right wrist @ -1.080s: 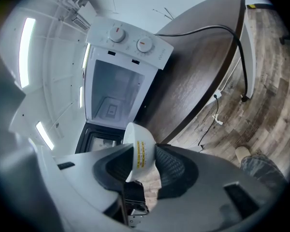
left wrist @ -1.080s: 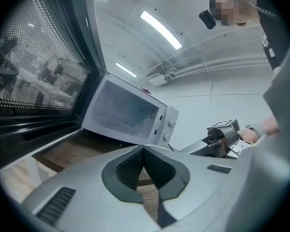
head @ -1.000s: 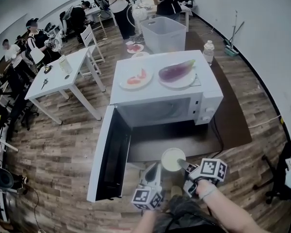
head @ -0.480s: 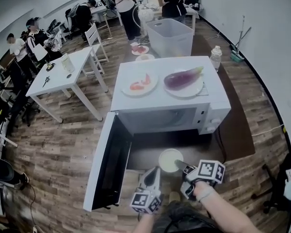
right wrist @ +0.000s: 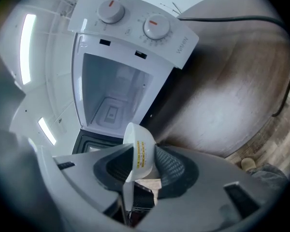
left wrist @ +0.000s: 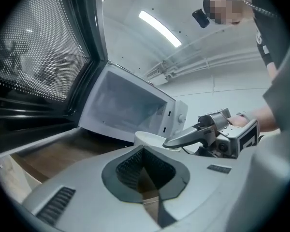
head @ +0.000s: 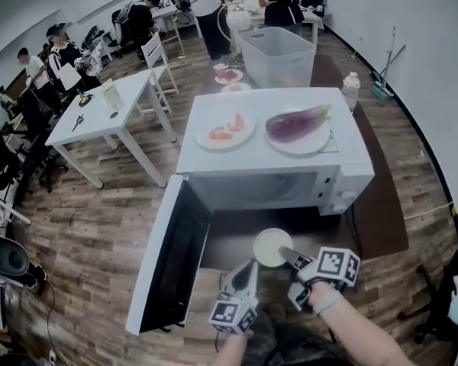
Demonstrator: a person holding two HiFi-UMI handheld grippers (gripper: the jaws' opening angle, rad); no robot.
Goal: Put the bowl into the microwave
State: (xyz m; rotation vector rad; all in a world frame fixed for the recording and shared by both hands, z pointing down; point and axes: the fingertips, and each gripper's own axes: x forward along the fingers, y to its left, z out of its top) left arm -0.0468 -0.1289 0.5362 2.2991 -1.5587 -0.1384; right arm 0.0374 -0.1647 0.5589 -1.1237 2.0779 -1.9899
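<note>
bowl (head: 272,245) in the right gripper (head: 284,254) sits a bit closer to the microwave (head: 214,158) mouth now (left gripper (head: 251,267) edges forward too)

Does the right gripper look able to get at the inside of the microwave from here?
Probably yes. The door stands wide open, the inside looks empty, and the right gripper, holding the bowl, is just before the opening. The left gripper sits beside it, not across.
</note>
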